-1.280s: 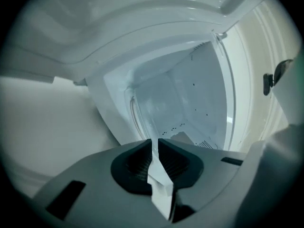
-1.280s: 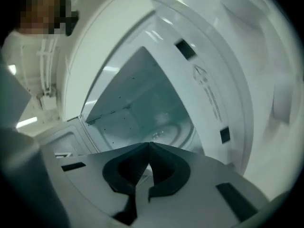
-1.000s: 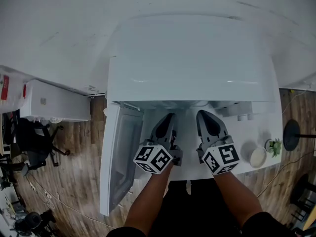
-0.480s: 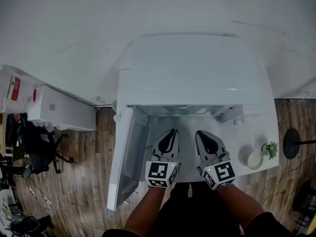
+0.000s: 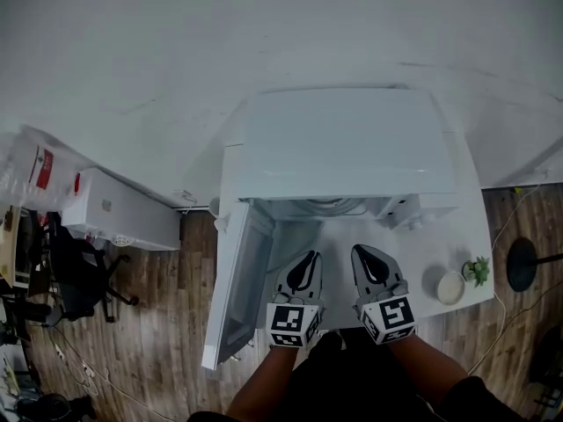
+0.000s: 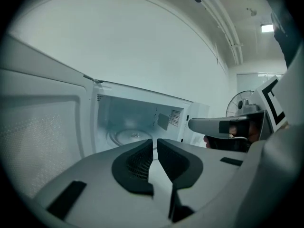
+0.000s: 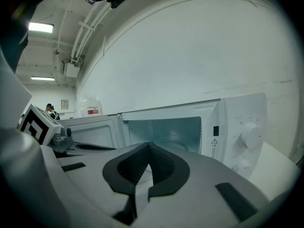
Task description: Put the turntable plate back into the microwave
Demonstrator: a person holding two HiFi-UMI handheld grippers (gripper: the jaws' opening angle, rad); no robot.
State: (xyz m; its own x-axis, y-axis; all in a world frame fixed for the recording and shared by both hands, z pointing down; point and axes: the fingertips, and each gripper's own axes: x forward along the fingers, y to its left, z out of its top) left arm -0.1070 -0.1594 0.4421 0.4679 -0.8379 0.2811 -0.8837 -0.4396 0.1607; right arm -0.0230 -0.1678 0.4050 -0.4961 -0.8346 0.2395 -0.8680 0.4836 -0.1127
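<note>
The white microwave (image 5: 343,139) stands on a white table (image 5: 440,244) with its door (image 5: 236,280) swung open to the left. The glass turntable plate (image 6: 127,136) lies flat on the floor of the cavity, seen in the left gripper view. My left gripper (image 5: 307,258) and right gripper (image 5: 362,252) hover side by side in front of the opening, outside it and apart from the plate. The left gripper (image 6: 155,142) holds nothing, with only a thin slit between its tips. The right gripper (image 7: 149,146) is shut and empty, facing the cavity (image 7: 164,127).
The control knobs (image 7: 250,136) sit on the microwave's right panel. A small white bowl (image 5: 449,287) and a little green plant (image 5: 479,269) stand at the table's right end. A black office chair (image 5: 75,280) and a white cabinet (image 5: 123,214) stand on the wooden floor at left.
Both grippers have drawn back from the microwave opening toward the person and risen a little. The left gripper has rolled so that its marker cube sits square. Both stay empty.
</note>
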